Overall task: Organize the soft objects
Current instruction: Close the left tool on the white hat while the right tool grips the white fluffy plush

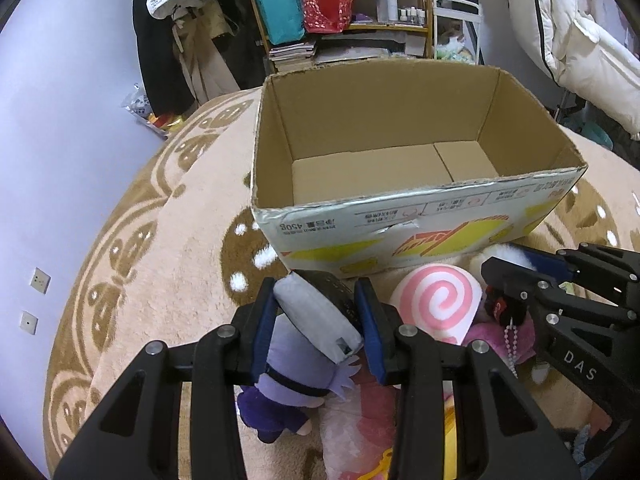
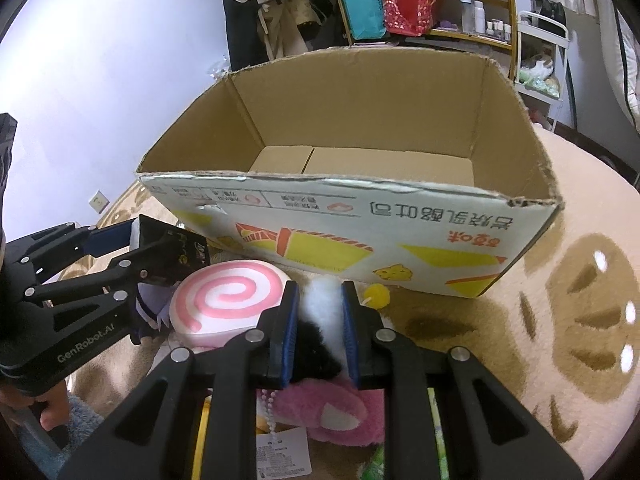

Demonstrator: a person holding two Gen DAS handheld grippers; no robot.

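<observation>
An open, empty cardboard box (image 1: 380,128) stands on the rug ahead; it also shows in the right wrist view (image 2: 360,120). My left gripper (image 1: 316,292) is shut on the grey and black hat of a purple plush doll (image 1: 288,384). My right gripper (image 2: 320,300) is shut on a white and black fluffy plush (image 2: 326,316); it shows from the side in the left wrist view (image 1: 516,264). A pink-and-white swirl cushion (image 1: 436,300) lies between the two grippers, also in the right wrist view (image 2: 228,296). A pink plush (image 2: 328,412) lies under the right gripper.
A beige patterned rug (image 1: 160,264) covers the floor. A shelf (image 1: 344,8) with teal and red bags and bottles stands behind the box. Clothes hang at back left and right. A small yellow toy (image 2: 378,294) lies by the box front.
</observation>
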